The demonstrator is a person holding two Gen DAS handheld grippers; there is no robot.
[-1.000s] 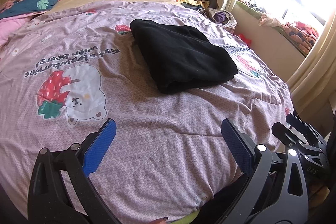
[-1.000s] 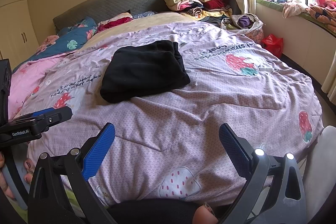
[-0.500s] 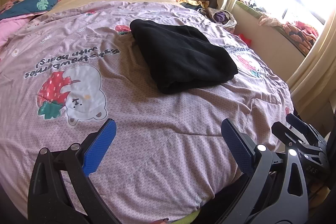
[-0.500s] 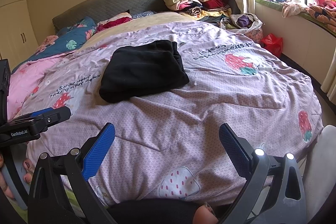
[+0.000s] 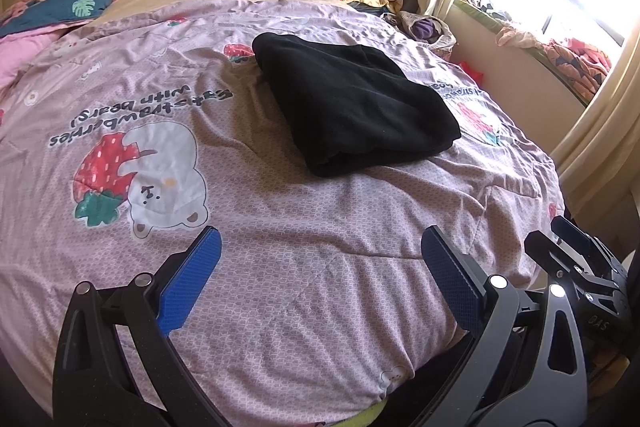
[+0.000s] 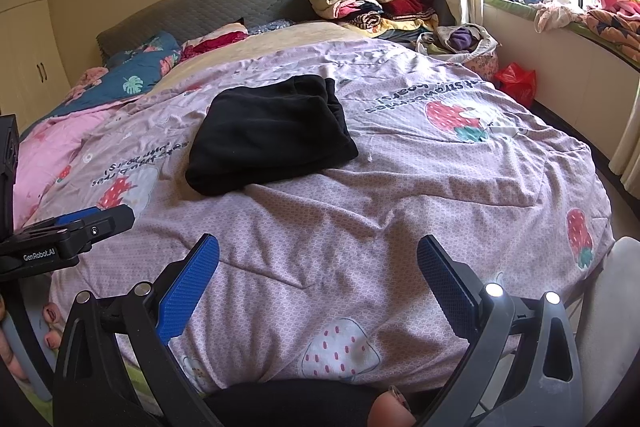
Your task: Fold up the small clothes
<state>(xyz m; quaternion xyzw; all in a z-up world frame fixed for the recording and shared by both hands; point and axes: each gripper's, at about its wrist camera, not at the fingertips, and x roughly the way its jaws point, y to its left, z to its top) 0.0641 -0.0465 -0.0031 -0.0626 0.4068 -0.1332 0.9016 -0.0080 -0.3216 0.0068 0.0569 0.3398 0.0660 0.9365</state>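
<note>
Your black garment (image 5: pixel 352 107) is lying folded.
It is resting flat as a thick rectangle mid-bed on the pink strawberry quilt (image 5: pixel 280 267).

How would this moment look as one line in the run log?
left gripper: open, empty | right gripper: open, empty | black garment: folded on quilt, untouched | stage: fold looks done

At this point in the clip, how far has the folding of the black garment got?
Done: the black fleece garment lies folded into a compact rectangle on the pink strawberry-print duvet. In hand: nothing; the left claw and right claw are both open, empty and well short of it. Left: possibly moving it to the stacked folded clothes by the headboard. No other loose piece lies on the duvet.
</note>
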